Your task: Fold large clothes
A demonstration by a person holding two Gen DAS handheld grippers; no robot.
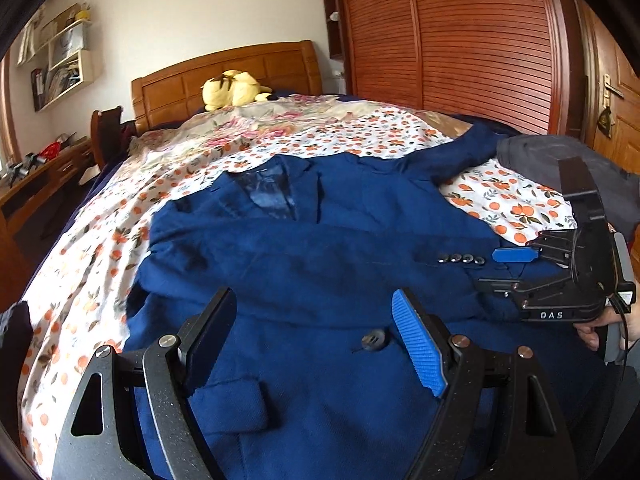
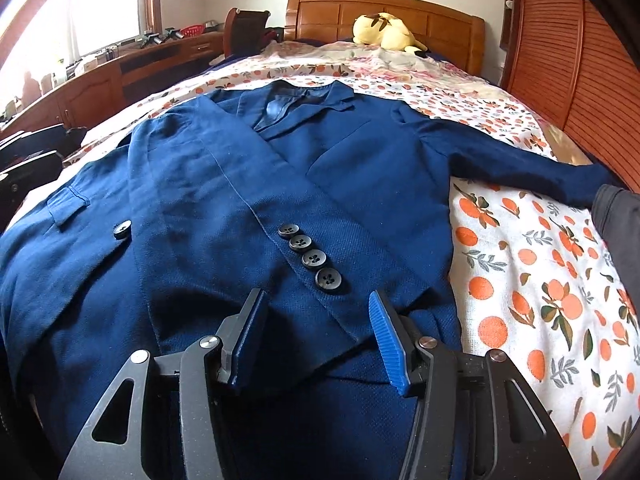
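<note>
A: What is the biggest thing here?

B: The bed (image 2: 520, 240), with a sheet printed with oranges. Its wooden headboard (image 2: 384, 12) stands at the far end, and a yellow plush toy (image 2: 384, 32) lies just before it.

A: And where is the garment?

B: The blue jacket (image 2: 192, 184) lies flat on the bed, front side up, collar toward the headboard. One sleeve (image 2: 520, 164) stretches out to the right over the sheet. The other sleeve (image 2: 256, 216) is folded across the chest, and its cuff with four dark buttons (image 2: 310, 258) lies near the middle.

A: What do the two tools do?

B: The left gripper (image 1: 316, 344) hangs over the lower front of the jacket, fingers wide apart, nothing between them; one single button (image 1: 374, 340) lies under the gap. The right gripper (image 2: 320, 340) is low over the folded cuff. Its fingers are opening, and the cuff edge lies between them, but the pads do not press it.

A: Is a person visible?

B: Only a hand (image 1: 600, 328) on the right gripper's handle.
</note>
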